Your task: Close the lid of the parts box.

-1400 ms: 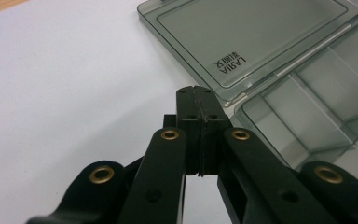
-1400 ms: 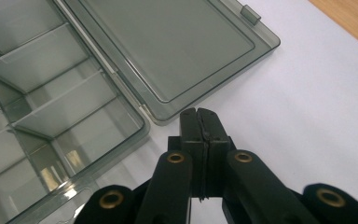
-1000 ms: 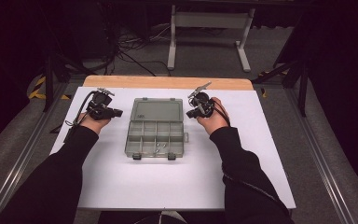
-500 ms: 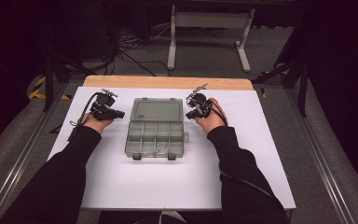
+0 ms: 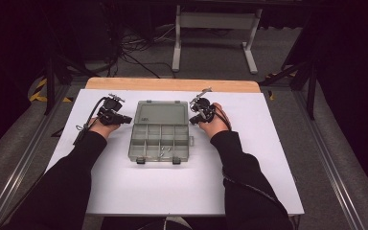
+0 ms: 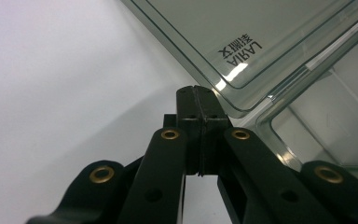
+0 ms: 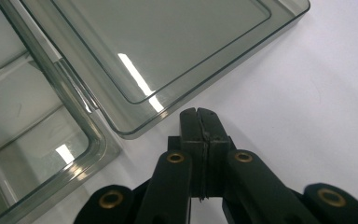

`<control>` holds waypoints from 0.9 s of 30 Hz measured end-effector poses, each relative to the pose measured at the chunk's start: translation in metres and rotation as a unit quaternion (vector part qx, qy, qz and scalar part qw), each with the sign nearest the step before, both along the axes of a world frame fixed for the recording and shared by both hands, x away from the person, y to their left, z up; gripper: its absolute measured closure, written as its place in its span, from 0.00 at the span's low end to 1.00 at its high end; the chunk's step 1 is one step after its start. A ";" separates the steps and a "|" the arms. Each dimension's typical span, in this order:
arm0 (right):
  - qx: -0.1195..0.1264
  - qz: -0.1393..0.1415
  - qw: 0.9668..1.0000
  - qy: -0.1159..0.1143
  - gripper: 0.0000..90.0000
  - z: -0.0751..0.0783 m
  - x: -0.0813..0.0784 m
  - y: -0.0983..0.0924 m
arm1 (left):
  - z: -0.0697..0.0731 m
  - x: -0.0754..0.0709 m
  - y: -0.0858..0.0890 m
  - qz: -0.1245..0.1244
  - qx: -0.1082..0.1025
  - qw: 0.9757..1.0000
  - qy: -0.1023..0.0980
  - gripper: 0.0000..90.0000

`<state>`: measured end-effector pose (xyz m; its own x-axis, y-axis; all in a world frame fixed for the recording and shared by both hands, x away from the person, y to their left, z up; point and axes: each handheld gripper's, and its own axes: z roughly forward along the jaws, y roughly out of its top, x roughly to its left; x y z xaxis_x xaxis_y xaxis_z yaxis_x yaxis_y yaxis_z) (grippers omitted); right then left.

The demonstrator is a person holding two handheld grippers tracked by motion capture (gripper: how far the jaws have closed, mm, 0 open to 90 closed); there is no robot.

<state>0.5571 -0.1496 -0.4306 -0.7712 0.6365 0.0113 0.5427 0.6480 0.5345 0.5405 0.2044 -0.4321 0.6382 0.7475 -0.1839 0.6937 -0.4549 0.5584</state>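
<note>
left gripper (image 5: 123, 119) edged closer to organizer box (image 5: 160, 130) | right gripper (image 5: 195, 114) unmoved | both jaws closed

Bright tabletop, dark surroundings, lid glare

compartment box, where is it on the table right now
In the high view the compartment box lies open at the middle of the white table, its lid toward the far edge, between the left gripper and the right gripper.

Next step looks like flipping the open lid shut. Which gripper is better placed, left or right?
Roughly even; slight edge left. The left gripper, jaws shut, has its tip right at the lid edge near the hinge corner. The right gripper, also shut, sits just off the lid's edge.
</note>
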 end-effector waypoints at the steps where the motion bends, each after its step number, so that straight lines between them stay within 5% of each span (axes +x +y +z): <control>1: -0.001 0.000 1.000 0.001 1.00 -0.001 0.000 0.000 | -0.002 0.001 -0.001 -0.003 0.001 1.000 0.002 1.00; 13: 0.001 0.003 1.000 0.003 1.00 -0.004 0.002 0.002 | -0.012 0.003 -0.007 -0.004 0.012 1.000 0.012 1.00; 27: -0.011 -0.002 1.000 -0.001 1.00 -0.003 0.002 0.007 | -0.013 0.006 -0.009 0.005 0.002 1.000 0.013 1.00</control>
<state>0.5591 -0.1427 -0.4338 -0.7680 0.6404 -0.0037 0.5449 0.6565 0.5216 0.5466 0.1957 -0.4456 0.6265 0.7542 -0.1968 0.7117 -0.4505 0.5390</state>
